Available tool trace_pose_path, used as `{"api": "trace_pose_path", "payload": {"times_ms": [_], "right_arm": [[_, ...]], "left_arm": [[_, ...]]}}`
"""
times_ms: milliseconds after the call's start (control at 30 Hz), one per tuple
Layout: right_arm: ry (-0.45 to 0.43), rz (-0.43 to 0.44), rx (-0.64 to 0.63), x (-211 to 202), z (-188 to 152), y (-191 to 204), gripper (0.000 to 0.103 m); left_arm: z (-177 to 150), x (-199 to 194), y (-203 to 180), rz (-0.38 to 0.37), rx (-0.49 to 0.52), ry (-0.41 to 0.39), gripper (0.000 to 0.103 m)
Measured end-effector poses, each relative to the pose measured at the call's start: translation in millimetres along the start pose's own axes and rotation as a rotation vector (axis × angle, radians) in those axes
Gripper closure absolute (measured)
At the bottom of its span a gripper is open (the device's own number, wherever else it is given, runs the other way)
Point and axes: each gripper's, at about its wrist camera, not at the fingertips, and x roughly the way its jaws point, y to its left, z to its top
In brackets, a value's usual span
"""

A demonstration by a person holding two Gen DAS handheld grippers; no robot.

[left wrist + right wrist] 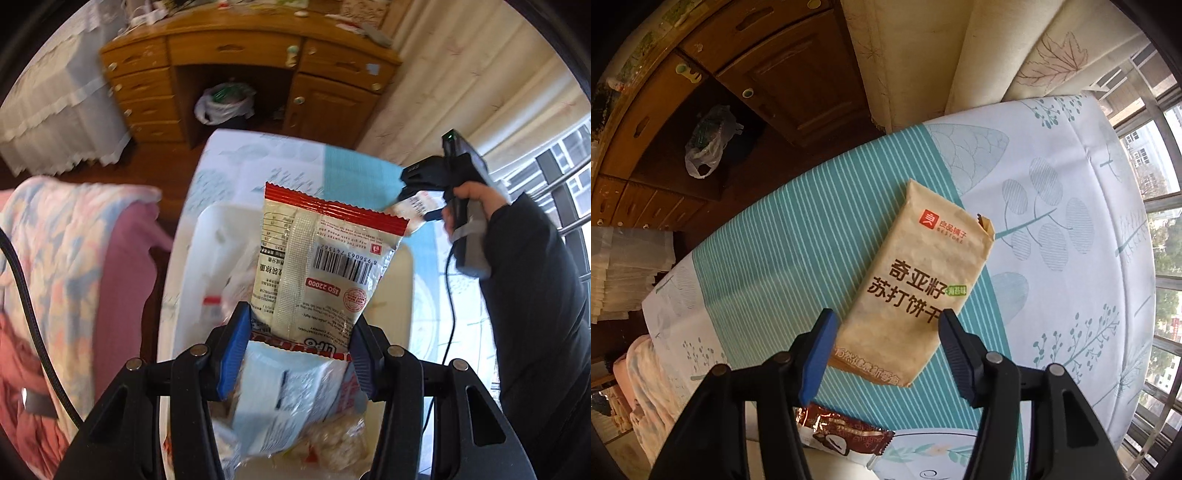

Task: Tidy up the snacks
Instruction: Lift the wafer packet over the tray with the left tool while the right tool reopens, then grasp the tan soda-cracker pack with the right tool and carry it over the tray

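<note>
In the left wrist view my left gripper (pixel 297 338) is shut on the lower end of a white snack packet with red edges and a barcode (pixel 325 258). It hangs over a white bin (pixel 207 251) that holds a light blue packet (pixel 288 391) and other snacks. In the right wrist view my right gripper (pixel 886 325) points down, open, over a tan cracker packet (pixel 919 273). That packet lies flat on the teal striped tablecloth (pixel 783 251), and the pads stand at either side of its near part without pressing it. A brown chocolate packet (pixel 846 432) lies nearer, below the fingers.
A hand (pixel 472 199) in a dark sleeve holds the other tool at the right of the left wrist view. A wooden desk (pixel 236 55) with a plastic bag (pixel 225 103) under it stands beyond the table. A quilt (pixel 74 240) lies to the left. Curtains (pixel 923 55) and a window (pixel 1160 240) border the table.
</note>
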Motion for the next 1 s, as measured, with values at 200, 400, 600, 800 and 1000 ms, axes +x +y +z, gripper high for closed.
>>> {"api": "trace_pose_path", "payload": {"times_ms": [200,400,600,800,1000], "right_arm": [[-0.011,-0.078,-0.015,2,1,13,0.043],[-0.029,-0.129,0.013,6,2,24,0.043],[-0.004,-0.144,0.026,11,3,15,0.036],[0.025,-0.083,0.066,16,1,-5,0.039],[0.011,-0.013,0.079,11,-7,-22,0.044]], "left_arm": [[-18,-5,17,0.024,-0.052,0.021,0.054],[-26,-15,23,0.036,-0.070,0.015,0.054],[-25,-21,26,0.044,-0.082,0.013,0.054],[-24,-21,25,0.041,-0.083,0.018,0.054],[-26,-19,23,0.040,-0.083,0.021,0.054]]}}
